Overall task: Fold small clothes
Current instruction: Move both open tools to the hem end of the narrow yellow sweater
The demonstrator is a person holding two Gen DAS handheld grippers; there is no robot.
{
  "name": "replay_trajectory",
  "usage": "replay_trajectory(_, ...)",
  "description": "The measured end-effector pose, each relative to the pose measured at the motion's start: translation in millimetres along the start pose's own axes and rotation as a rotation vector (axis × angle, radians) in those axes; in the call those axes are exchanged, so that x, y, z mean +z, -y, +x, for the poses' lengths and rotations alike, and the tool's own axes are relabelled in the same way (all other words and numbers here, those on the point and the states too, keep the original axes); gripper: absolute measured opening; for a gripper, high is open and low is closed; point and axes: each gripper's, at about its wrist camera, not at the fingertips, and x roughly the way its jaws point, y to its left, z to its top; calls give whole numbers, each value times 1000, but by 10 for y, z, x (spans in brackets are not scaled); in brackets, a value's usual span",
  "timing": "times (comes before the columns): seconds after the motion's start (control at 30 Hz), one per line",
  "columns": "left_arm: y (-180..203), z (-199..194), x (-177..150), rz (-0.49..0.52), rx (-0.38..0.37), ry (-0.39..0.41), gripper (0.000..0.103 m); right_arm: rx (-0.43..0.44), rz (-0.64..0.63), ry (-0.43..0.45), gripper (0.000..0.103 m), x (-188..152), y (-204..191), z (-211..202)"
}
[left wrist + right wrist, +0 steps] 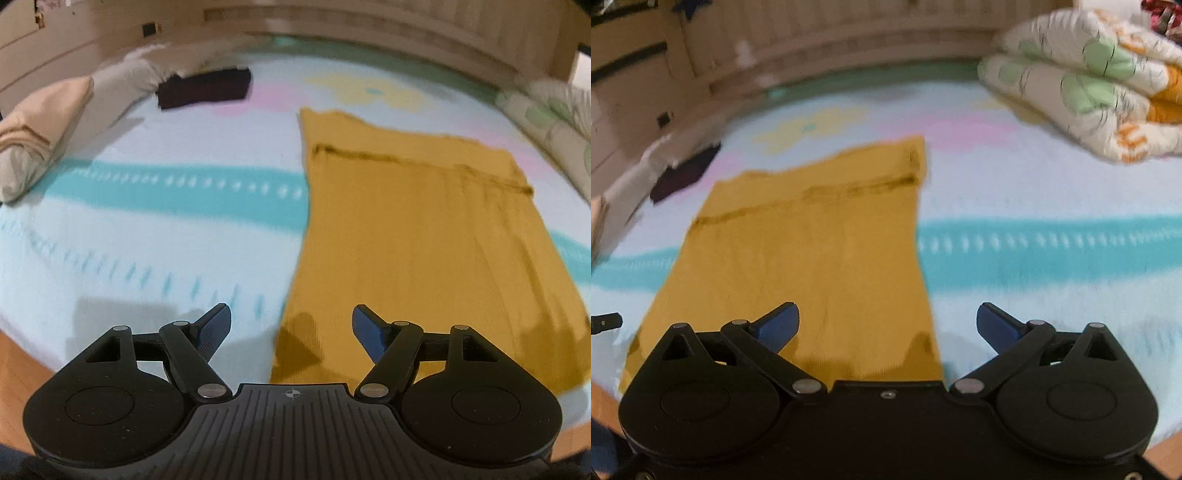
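Left gripper (291, 328): jaws spread, nothing between the blue pads (216, 328). It hangs above the bed's near edge, over the near left corner of the cloth (417, 236).

Right gripper (888, 326): jaws spread wide, nothing held. It hangs over the near right part of the cloth (816, 258); the left pad is over the fabric, the right pad (997, 326) over bare sheet.

Cloth: mustard-yellow, ribbed, lying flat on the sheet (147, 229) and running away from the near edge. A darker seam crosses it near the far end. Neither gripper touches it.

Sheet: pale blue with a teal band, pink and yellow patches.

Other items: dark folded garment (205, 88) at the far left, well apart from the cloth, beside pillows (40, 125). Rolled floral quilt (1086, 77) at the far right. Wood floor (22, 365) shows at the near left corner.

Both views are blurred
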Motion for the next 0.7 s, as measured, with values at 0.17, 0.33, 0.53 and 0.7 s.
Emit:
replay_trajectory(0.17,-15,65,-185,12,-15,-76,71,-11,24,-51,93,-91,126,44)
replay_trajectory(0.33,-106,185,-233,-18,-17,-132,71,3,36,-67,88,-99,174,74)
replay_trajectory(0.53,-113,235,-287,-8,-44,-125,71,17,56,-86,88,-198,203,73)
replay_trajectory(0.7,-66,285,-279,16,-99,-118,70,20,67,-101,88,-203,232,103)
